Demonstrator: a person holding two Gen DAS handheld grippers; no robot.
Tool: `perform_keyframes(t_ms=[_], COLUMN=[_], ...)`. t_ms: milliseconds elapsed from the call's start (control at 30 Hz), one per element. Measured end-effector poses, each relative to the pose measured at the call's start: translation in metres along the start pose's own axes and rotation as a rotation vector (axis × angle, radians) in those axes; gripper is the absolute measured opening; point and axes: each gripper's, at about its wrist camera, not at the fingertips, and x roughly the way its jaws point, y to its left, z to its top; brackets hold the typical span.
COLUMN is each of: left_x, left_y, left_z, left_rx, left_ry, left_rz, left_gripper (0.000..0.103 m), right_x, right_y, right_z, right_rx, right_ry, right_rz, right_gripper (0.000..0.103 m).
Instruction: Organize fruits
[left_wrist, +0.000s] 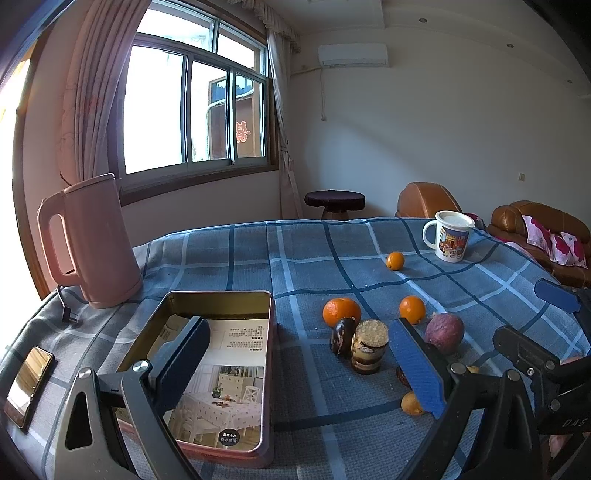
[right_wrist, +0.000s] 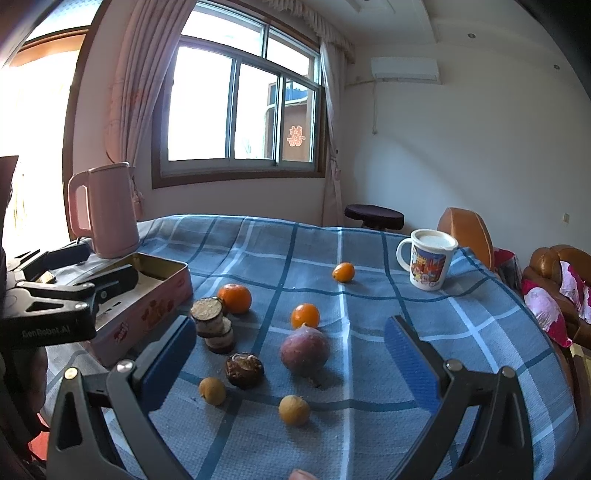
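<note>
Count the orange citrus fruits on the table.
3: the far orange near the mug, the middle orange behind the purple fruit, the left orange by the tin.

Pink kettle (left_wrist: 90, 240) sits at the far left of the table (left_wrist: 314, 251), which has a blue plaid cloth on it, with a phone (left_wrist: 27, 384) lying flat near the left edge. Cartoon mug (right_wrist: 428, 258) with a lid is at the far right. Behind there's a window (left_wrist: 192, 107), pink curtains (left_wrist: 96, 85), a dark stool (left_wrist: 334, 203), a brown sofa (left_wrist: 532, 218) and an AC unit (left_wrist: 352, 55) up on the wall.
</note>
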Motion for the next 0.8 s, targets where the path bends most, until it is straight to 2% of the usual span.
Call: perform_keyframes(t_ms=[400,667,700,800], left_x=[0.004,0.022,0.025,0.03], left_y=[-0.006,-0.033,-0.037,-0.044], left_z=[-0.006,-0.031,-0.034,-0.042], left_rx=[-0.002,0.037,0.043,0.053], left_ry=[0.022,0.11,0.126,0.161], left_rz=[-0.01,-0.101,-0.112,-0.151], left_gripper=[0.098,0.098,0.098,0.098], right_x=[0.004,0.019,0.02,0.028], right_y=[-0.008,-0.03,-0.032,-0.035], right_z=[-0.007,-0.034,-0.037,-0.044], right_rx=[0.019,0.069,0.074,0.073], right_ry=[0.021,0.102,0.112,0.149], right_rz=[-0.004,-0.055,-0.056,-0.04], right_gripper=[0.103,0.103,0.102,0.091])
